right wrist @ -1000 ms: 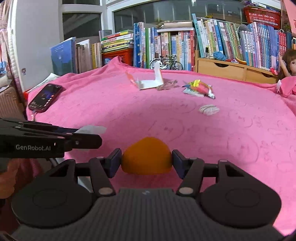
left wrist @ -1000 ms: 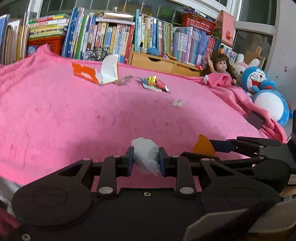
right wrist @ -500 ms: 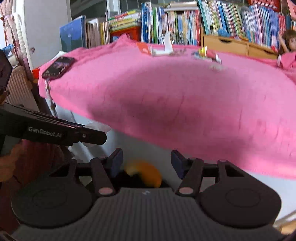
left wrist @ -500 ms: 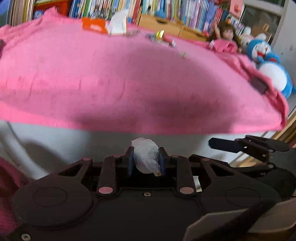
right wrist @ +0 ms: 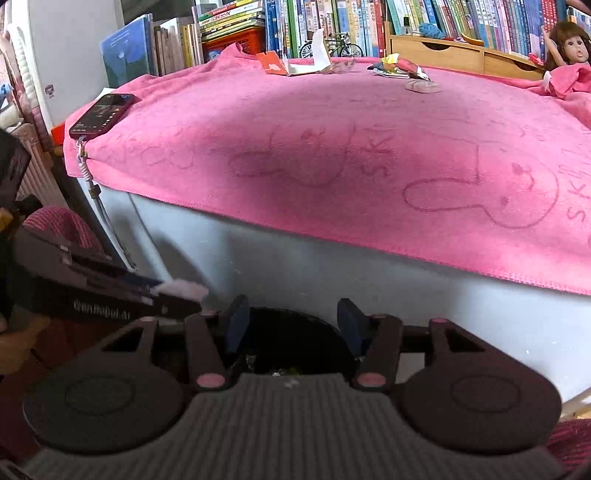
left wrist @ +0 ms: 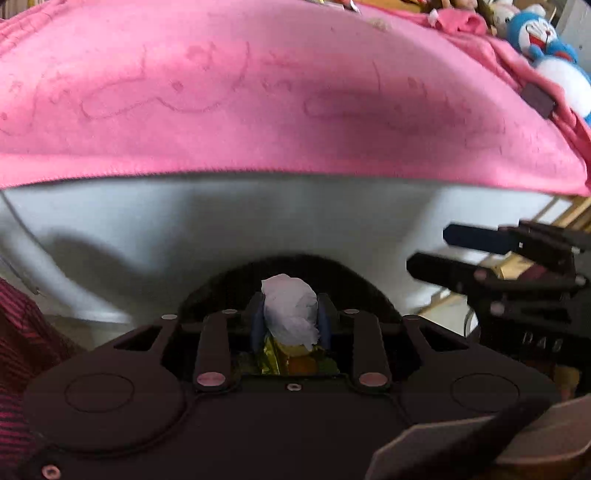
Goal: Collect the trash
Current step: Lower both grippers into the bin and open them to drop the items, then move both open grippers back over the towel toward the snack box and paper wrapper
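Observation:
My left gripper (left wrist: pixel 290 317) is shut on a crumpled white tissue (left wrist: pixel 290 312), held low in front of the table over a dark bin (left wrist: pixel 288 269). Gold and orange wrappers (left wrist: pixel 291 360) lie in the bin under the tissue. My right gripper (right wrist: pixel 293 325) is open and holds nothing, above the same dark bin (right wrist: pixel 295 343). The left gripper with its tissue (right wrist: pixel 181 288) shows at the left of the right wrist view. On the pink towel (right wrist: pixel 332 147) far back lie a torn orange-and-white carton (right wrist: pixel 295 62), colourful wrappers (right wrist: pixel 397 68) and a small pale scrap (right wrist: pixel 423 86).
A phone (right wrist: pixel 101 112) lies at the towel's left corner with a cable hanging down. Books (right wrist: pixel 443 18), a wooden drawer unit (right wrist: pixel 443 55) and a doll (right wrist: pixel 565 51) line the back. A blue plush toy (left wrist: pixel 546 48) sits at the right. The white table front (right wrist: pixel 369 280) rises just behind the bin.
Both grippers dropped from above the towel to below the table edge, over the bin. The right gripper opened and the orange piece it held fell out of it. The left still grips the tissue.

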Demonstrator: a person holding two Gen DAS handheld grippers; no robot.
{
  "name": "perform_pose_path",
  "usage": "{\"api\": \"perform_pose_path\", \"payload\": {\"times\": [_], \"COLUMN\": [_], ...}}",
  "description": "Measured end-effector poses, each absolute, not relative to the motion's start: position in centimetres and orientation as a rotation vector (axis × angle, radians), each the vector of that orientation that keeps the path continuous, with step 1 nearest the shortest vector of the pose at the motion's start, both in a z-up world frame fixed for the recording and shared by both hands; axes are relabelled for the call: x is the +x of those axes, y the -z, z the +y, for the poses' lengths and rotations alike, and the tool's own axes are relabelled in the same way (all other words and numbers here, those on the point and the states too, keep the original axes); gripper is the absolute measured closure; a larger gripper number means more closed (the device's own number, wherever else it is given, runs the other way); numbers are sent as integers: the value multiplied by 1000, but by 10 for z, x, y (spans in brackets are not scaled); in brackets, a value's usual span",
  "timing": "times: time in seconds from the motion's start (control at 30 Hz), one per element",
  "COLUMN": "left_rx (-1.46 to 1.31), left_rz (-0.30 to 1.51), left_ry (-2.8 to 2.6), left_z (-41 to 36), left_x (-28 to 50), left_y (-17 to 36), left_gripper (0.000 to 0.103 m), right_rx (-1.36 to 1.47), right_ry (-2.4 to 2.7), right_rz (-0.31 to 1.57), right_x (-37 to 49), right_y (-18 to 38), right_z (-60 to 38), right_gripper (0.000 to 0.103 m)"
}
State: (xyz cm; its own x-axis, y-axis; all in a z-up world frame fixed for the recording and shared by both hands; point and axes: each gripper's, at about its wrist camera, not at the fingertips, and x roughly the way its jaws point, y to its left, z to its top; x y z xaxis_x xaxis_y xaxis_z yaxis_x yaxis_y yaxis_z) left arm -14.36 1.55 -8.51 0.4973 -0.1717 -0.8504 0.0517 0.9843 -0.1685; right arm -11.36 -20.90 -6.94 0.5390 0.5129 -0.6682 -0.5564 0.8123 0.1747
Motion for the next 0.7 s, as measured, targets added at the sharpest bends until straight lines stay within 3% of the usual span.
{"api": "perform_pose_path", "payload": {"times": [0.23,0.43,0.57,0.7], "left_rx": [-97,-95,-103,-77], "left_rz": [1052,1018,907,751], "left_ry": [125,130,184,188], "left_z": [11,11,19,28], "left_x": [-143,-143,-148,-144], "left_y": [86,64,24,-20], "left_gripper": [51,49,47,37], "right_rx": [-59,-16,37,76], "right_ry": [-629,-643,-660,-651], "right_rz": [770,747,682,599], "right_x": [-112,-110,-104,-86], "right_y": [68,55,29,2], "right_z": [-206,-213,-222,-232], "right_gripper": [42,41,32,24]}}
